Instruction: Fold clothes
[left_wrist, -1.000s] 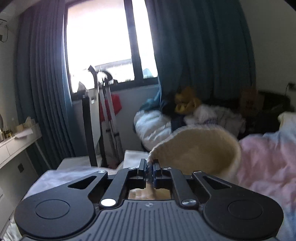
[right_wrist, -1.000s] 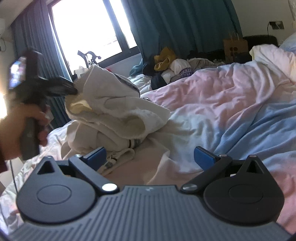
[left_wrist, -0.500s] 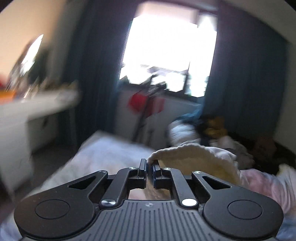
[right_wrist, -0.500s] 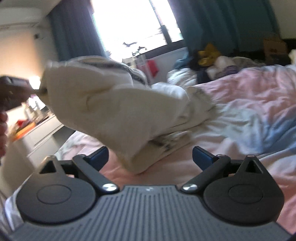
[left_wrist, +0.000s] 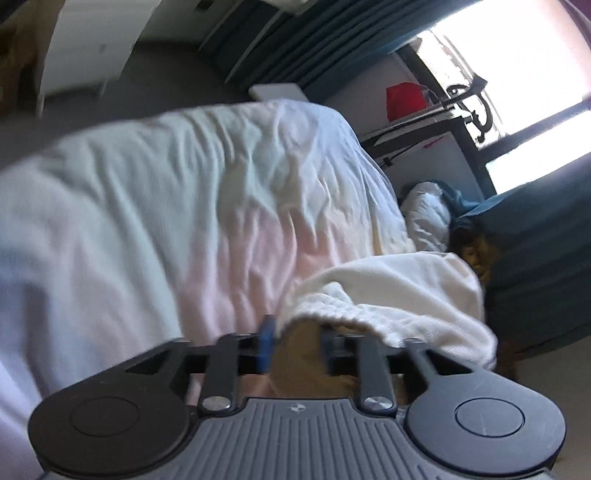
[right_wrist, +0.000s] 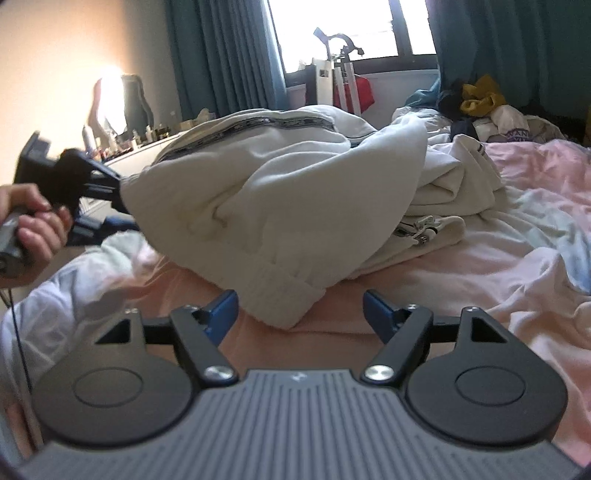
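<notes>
The cream sweatshirt (right_wrist: 280, 206) lies bunched in a loose mound on the pink and pale-blue duvet (right_wrist: 498, 258), directly ahead of the right gripper (right_wrist: 299, 314), with a dark patterned stripe running along its upper fold and a drawstring end trailing out on its right side. Its ribbed hem (right_wrist: 284, 299) hangs down between the right gripper's blue-padded fingers (right_wrist: 221, 314); the jaws are closing, the left pad sits just beside the fabric, the right pad stands apart from it, and no grip is formed. At the far left of the garment, the left gripper (right_wrist: 118, 199), carried in a person's hand (right_wrist: 33, 221), meets the sweatshirt's edge. In the left wrist view (blurred and strongly tilted) the left gripper (left_wrist: 295, 347) has its jaws opening, and a ribbed cuff or hem of the sweatshirt (left_wrist: 369, 295) drapes over the right finger and across the gap; whether the pads press on it cannot be told. Ahead of the tools, beyond the bed, teal curtains (right_wrist: 229, 55) flank a bright window (right_wrist: 332, 26), a red item (right_wrist: 364, 90) stands below the sill, and a heap of mixed clothes (right_wrist: 480, 107) lies at the far right.
</notes>
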